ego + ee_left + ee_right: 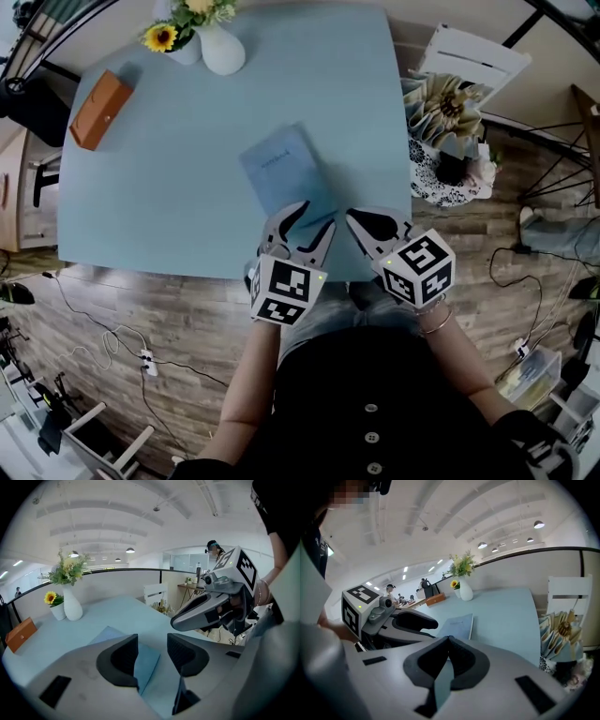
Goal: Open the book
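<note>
Book (284,173) lies closed, flat on bench (141,187), toward the bench's near edge. Left tongs (153,641) gape, empty; right tongs (446,641) pinched together, empty. Both hover at that near edge. Step: approach. Next probably needs one tip under the cover's free edge.

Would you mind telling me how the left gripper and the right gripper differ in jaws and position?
The left gripper has its jaws apart; the right gripper has them together. The left gripper sits over the near edge of the closed book; the right gripper is beside that book's near right corner, over the table. Both hold nothing.
</note>
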The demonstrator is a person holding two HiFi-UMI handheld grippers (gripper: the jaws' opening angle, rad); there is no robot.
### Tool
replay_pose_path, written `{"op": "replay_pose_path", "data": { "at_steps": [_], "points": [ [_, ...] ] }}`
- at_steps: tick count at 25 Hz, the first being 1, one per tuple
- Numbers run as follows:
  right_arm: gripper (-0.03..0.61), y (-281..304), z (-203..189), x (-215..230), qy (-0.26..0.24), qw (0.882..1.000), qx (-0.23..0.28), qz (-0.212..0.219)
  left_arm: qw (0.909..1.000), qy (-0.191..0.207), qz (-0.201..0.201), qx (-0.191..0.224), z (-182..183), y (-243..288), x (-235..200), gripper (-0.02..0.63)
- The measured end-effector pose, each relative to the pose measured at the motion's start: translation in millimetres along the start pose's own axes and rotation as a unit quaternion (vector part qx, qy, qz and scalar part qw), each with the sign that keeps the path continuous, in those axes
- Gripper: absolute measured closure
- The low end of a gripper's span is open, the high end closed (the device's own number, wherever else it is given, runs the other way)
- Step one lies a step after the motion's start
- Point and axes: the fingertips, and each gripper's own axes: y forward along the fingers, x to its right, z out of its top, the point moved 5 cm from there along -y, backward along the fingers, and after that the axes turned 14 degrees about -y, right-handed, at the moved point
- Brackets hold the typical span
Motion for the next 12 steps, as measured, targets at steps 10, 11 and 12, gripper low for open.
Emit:
{"op": "replay_pose_path", "data": {
  "at_steps": [10,11,12],
  "points": [
    [0.574,-6,-22,5,0.026,1.0,-0.01,-0.009,0.9996,0.0,-0.009,-0.028,-9,24,10,0.431],
    [0.574,-6,-23,7,0.029,0.999,-0.01,-0.012,0.9995,0.0,-0.01,-0.031,-11,26,11,0.433],
    [0.574,-7,-25,9,0.031,0.999,-0.01,-0.013,0.9994,-0.002,-0.011,-0.034,-12,29,11,0.433]
  ]
}}
